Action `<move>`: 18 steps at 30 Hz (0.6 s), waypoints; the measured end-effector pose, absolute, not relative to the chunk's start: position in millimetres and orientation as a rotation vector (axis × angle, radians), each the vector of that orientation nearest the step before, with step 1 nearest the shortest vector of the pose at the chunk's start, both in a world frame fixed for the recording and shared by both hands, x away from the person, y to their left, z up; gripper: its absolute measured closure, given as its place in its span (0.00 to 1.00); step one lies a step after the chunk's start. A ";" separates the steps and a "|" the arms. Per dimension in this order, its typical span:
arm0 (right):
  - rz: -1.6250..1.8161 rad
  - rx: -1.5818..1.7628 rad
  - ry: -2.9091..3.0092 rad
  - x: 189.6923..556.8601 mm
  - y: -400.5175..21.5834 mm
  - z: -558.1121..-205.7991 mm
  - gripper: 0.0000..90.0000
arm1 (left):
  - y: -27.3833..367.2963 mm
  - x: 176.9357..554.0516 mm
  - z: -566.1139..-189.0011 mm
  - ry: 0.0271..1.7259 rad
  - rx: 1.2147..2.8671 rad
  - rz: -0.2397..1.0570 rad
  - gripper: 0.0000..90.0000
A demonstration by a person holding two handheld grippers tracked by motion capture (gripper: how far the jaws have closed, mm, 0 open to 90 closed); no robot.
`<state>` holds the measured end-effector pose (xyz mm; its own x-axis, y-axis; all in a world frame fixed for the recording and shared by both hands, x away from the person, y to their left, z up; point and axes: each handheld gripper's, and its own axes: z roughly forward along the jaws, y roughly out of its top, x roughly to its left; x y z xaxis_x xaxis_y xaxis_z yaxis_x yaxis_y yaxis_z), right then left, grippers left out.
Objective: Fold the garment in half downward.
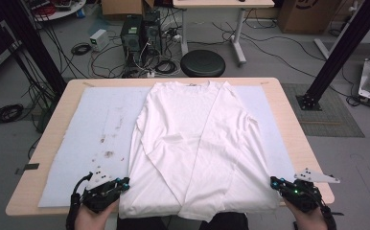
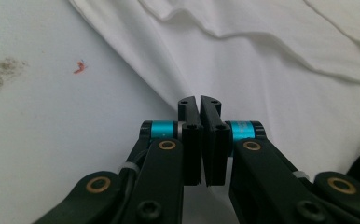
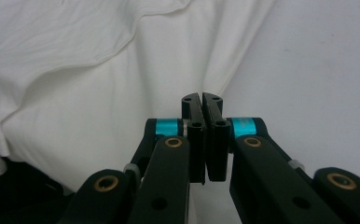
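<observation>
A white long-sleeved shirt (image 1: 197, 143) lies spread on a pale cloth (image 1: 87, 139) covering the table (image 1: 288, 110), sleeves folded across its front and its hem toward the person. The left gripper (image 1: 124, 183) sits at the shirt's lower left corner, its fingers (image 2: 190, 112) pressed together on the fabric edge. The right gripper (image 1: 273, 182) sits at the lower right corner, fingers (image 3: 213, 109) likewise pinched on the shirt's edge.

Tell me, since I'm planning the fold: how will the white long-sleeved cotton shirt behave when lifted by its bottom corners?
The white long-sleeved cotton shirt will probably sag between the grips: its cloth ripples in soft folds. It looks thin, so likely light. Folded-in sleeves may slide loose.
</observation>
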<state>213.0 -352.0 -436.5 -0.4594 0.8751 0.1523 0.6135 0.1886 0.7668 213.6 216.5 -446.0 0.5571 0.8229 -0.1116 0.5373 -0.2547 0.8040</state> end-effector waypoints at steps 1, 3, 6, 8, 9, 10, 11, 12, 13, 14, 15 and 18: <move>1.155 1.402 2.155 209.6 -352.5 -436.7 0.99 | 218.0 208.3 -445.8 1.089 1.935 0.412 0.97; 1.161 1.387 2.168 201.9 -353.9 -437.8 0.99 | 220.3 201.7 -445.0 1.082 1.934 0.405 0.97; 1.176 1.370 2.187 186.8 -355.9 -438.7 0.99 | 223.7 189.2 -443.8 1.074 1.939 0.394 0.97; 1.188 1.354 2.198 177.8 -357.2 -439.1 0.99 | 225.2 180.8 -443.9 1.071 1.944 0.388 0.97; 1.186 1.347 2.205 173.5 -357.7 -439.2 0.99 | 226.0 177.0 -444.1 1.070 1.947 0.386 0.97; 1.191 1.341 2.208 169.8 -358.2 -439.3 0.99 | 226.4 174.0 -444.1 1.066 1.950 0.387 0.97; 1.191 1.335 2.207 167.0 -359.0 -439.2 0.99 | 226.8 172.0 -444.0 1.065 1.946 0.392 0.97; 1.186 1.328 2.203 165.3 -359.2 -439.0 0.99 | 226.8 171.3 -443.5 1.065 1.943 0.399 0.96; 1.182 1.321 2.196 165.1 -359.2 -438.5 0.98 | 226.3 172.1 -442.9 1.065 1.939 0.409 0.94; 1.174 1.318 2.184 166.3 -359.2 -437.4 0.98 | 226.0 174.0 -442.1 1.066 1.937 0.423 0.90; 1.173 1.320 2.170 168.6 -358.8 -436.2 0.96 | 225.9 176.7 -441.1 1.071 1.930 0.437 0.85; 1.147 1.323 2.116 182.1 -355.2 -431.9 0.88 | 224.4 190.7 -439.7 1.115 1.895 0.471 0.71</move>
